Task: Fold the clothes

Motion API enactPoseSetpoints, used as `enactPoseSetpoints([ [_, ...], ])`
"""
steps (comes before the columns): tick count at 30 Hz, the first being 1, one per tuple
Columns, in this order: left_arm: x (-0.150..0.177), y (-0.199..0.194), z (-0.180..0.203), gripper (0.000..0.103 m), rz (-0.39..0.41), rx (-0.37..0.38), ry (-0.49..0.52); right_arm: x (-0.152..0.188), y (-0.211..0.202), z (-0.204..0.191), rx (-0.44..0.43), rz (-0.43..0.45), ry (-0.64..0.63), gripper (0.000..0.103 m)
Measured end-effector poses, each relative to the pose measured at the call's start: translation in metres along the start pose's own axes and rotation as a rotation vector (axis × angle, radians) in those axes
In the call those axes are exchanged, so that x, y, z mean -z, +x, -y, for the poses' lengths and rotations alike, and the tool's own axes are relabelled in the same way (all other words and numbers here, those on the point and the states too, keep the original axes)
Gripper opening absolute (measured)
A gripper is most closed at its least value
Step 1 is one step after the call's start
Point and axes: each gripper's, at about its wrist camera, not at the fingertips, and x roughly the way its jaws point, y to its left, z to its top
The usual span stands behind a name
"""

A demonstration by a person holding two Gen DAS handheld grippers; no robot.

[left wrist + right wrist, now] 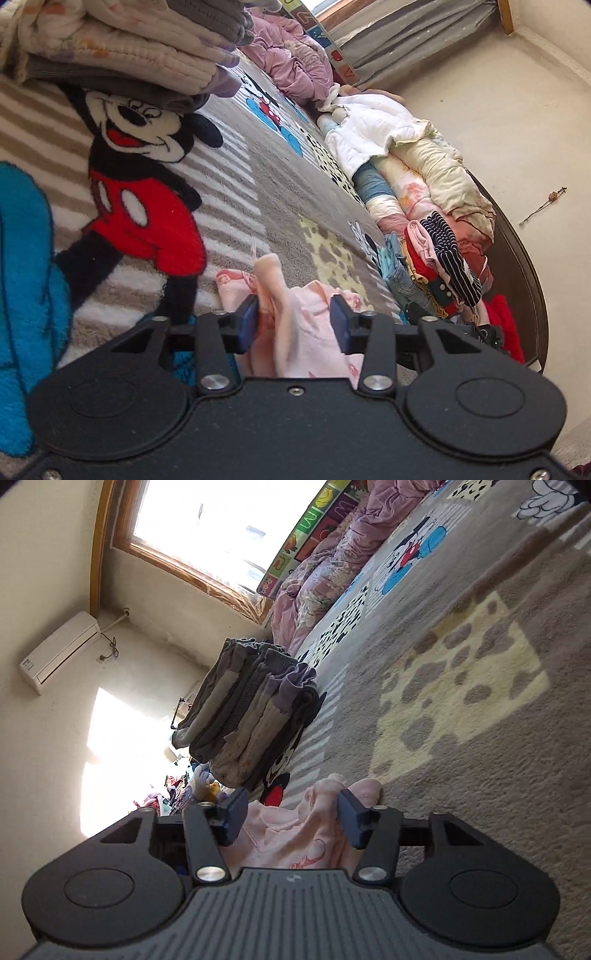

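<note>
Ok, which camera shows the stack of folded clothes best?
The right wrist view: the whole folded stack is visible, layer edges showing. The left wrist view shows only its lower corner, cropped by the frame's top.

- The pale pink cotton garment [306, 332] is disappearing under the left claw's black body.
- The stack of folded grey and cream clothes [122, 48] is running off the top edge.

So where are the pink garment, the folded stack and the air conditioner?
pink garment [306, 332]: left wrist view, middle, between the fingers.
folded stack [251, 709]: right wrist view, grey side.
air conditioner [59, 651]: right wrist view, front panel.
</note>
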Motion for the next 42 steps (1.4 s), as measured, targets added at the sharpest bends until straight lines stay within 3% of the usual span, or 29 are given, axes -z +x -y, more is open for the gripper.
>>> enactPoseSetpoints([
  [2, 0.002, -0.005, 0.004, 0.044, 0.015, -0.015, 0.032, 0.000, 0.001, -0.003, -0.026, -0.033, -0.026, 0.061],
  [3, 0.003, -0.006, 0.006, 0.043, 0.028, -0.038, 0.054, 0.001, 0.003, -0.010, 0.009, -0.056, -0.072, 0.061],
  [4, 0.004, -0.005, 0.007, 0.033, 0.038, -0.064, 0.072, 0.004, 0.006, -0.016, 0.050, -0.074, -0.130, 0.059],
  [5, 0.004, -0.004, 0.009, 0.019, 0.048, -0.082, 0.086, 0.005, 0.006, -0.017, 0.061, -0.075, -0.139, 0.049],
  [7, 0.004, -0.003, 0.013, 0.006, 0.066, -0.093, 0.101, 0.007, 0.006, -0.019, 0.083, -0.076, -0.157, 0.022],
  [10, 0.002, -0.001, 0.019, 0.006, 0.090, -0.111, 0.124, 0.011, 0.007, -0.022, 0.117, -0.079, -0.185, 0.012],
  [15, 0.004, 0.019, 0.004, 0.006, 0.022, -0.200, 0.097, 0.017, 0.007, -0.027, 0.173, -0.084, -0.230, 0.011],
  [21, 0.003, 0.013, 0.010, 0.006, 0.051, -0.151, 0.105, 0.023, 0.008, -0.030, 0.197, -0.087, -0.269, 0.012],
  [26, 0.008, 0.026, 0.013, 0.006, 0.016, -0.221, 0.149, 0.021, -0.001, -0.029, 0.206, -0.056, -0.237, 0.011],
  [30, 0.008, 0.024, 0.018, 0.008, 0.021, -0.243, 0.179, 0.022, -0.001, -0.030, 0.236, -0.059, -0.232, 0.011],
  [33, 0.003, 0.007, 0.025, 0.008, 0.082, -0.295, 0.232, 0.022, -0.006, -0.037, 0.269, -0.046, -0.250, 0.014],
  [34, 0.002, 0.001, 0.030, 0.008, 0.111, -0.302, 0.261, 0.022, -0.009, -0.042, 0.291, -0.035, -0.277, 0.015],
  [37, 0.004, -0.007, 0.044, 0.008, 0.147, -0.252, 0.342, 0.027, -0.011, -0.071, 0.346, -0.002, -0.514, 0.016],
  [39, 0.009, 0.006, 0.050, 0.008, 0.109, -0.227, 0.390, 0.028, -0.001, -0.085, 0.290, -0.009, -0.635, 0.016],
  [40, 0.012, 0.018, 0.050, 0.008, 0.077, -0.255, 0.402, 0.027, 0.007, -0.086, 0.272, -0.035, -0.651, 0.015],
  [42, 0.016, 0.040, 0.038, 0.009, 0.013, -0.347, 0.387, 0.025, 0.024, -0.075, 0.314, -0.066, -0.645, 0.018],
])
